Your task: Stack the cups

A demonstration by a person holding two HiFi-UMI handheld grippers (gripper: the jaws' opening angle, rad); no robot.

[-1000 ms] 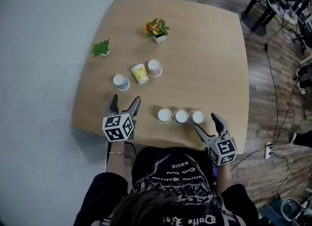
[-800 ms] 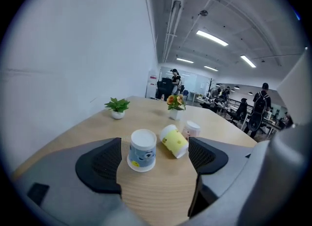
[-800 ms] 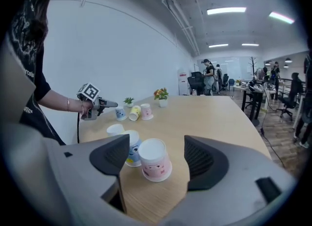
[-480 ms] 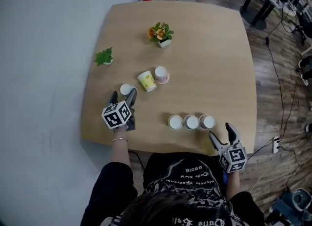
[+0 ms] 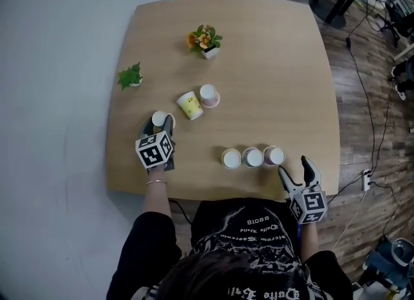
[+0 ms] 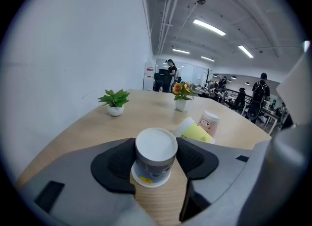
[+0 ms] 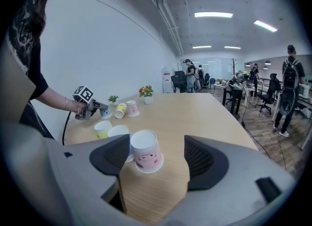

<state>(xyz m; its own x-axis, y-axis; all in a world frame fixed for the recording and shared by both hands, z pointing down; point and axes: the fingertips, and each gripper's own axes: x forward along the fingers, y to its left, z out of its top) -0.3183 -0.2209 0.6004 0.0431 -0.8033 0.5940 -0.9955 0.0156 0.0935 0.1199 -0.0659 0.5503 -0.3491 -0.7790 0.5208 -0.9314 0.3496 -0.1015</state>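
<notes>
Six cups: a row of three (image 5: pixel 252 157) lower centre, three more centre-left. Two plants, leafy plant (image 5: pixel 131 76) and flower pot (image 5: pixel 206 39), sit upper left. The left gripper (image 5: pixel 163 123) has just closed onto the blue cup (image 6: pixel 155 157). The right gripper (image 5: pixel 294 166) gapes, released.

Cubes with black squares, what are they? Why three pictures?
Each cube is part of a gripper, a pincer tool a person holds, one per hand. One picture comes from a camera on the person's head; the other two from cameras riding on the grippers. On the table are six cups and two plants. The left gripper has just been closing and now squeezes a blue cup. The right gripper is open, with a pink cup in front of it.
</notes>
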